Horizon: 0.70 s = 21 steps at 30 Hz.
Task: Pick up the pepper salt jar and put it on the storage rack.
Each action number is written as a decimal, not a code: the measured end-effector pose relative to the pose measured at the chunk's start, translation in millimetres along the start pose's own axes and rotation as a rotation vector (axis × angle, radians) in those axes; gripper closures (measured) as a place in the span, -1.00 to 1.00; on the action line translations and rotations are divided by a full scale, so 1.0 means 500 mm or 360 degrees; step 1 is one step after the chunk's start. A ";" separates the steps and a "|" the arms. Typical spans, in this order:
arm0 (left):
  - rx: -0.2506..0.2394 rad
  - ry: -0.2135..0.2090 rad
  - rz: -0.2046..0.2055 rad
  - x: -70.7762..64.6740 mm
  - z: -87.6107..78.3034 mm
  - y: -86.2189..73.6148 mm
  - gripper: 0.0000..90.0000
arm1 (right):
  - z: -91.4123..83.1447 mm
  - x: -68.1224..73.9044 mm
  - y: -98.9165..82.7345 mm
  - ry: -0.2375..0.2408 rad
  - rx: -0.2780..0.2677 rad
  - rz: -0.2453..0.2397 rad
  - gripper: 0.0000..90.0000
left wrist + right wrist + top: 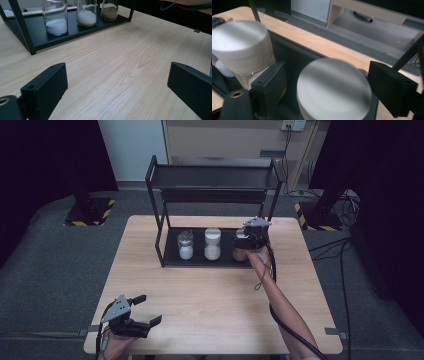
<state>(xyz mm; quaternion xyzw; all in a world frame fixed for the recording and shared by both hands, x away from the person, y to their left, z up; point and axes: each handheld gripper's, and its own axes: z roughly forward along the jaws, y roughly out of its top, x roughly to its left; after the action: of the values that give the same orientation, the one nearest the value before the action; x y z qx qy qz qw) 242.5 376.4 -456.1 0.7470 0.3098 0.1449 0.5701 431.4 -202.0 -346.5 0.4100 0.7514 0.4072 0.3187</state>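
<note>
Three jars stand in a row on the bottom tray of a black rack (pixel 156 210) at the far side of the bench (pixel 210 310). The left jar (pixel 185 245) holds white powder, the middle jar (pixel 212 244) a cream-coloured one, and the right jar (pixel 240 251) a brownish fill — seen through its glass in the left gripper view.

The right gripper (pixel 248 240) is at the right jar, reaching in over the tray's right end. In the right gripper view its jaws stand apart on either side of that jar's white lid (pixel 334 87), with gaps between pads and lid — open around it, not pressing it. The middle jar's lid (pixel 240 45) sits just beside the jaw on the left of that view.

The left gripper (pixel 145 310) rests at the near left corner of the bench, well apart from the rack, its jaws wide open over bare wood with nothing between them.
</note>
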 end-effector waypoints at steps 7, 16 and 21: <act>0.0000 -0.0002 0.0001 0.000 0.001 0.000 -0.96 | -0.017 -0.006 0.016 0.0009 -0.0020 -0.0039 -0.74; 0.0002 -0.0003 0.0002 -0.001 0.001 0.000 -0.96 | -0.054 -0.019 0.034 0.0059 -0.0076 -0.0036 -0.75; 0.0003 -0.0004 0.0002 -0.001 0.001 0.001 -0.96 | -0.080 -0.022 0.046 0.0101 -0.0104 -0.0071 -0.76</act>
<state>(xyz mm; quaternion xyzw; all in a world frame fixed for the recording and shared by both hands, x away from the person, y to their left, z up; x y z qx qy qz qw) 242.8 375.6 -455.8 0.7479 0.3087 0.1441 0.5697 412.3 -218.2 -306.1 0.3695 0.7562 0.4372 0.3170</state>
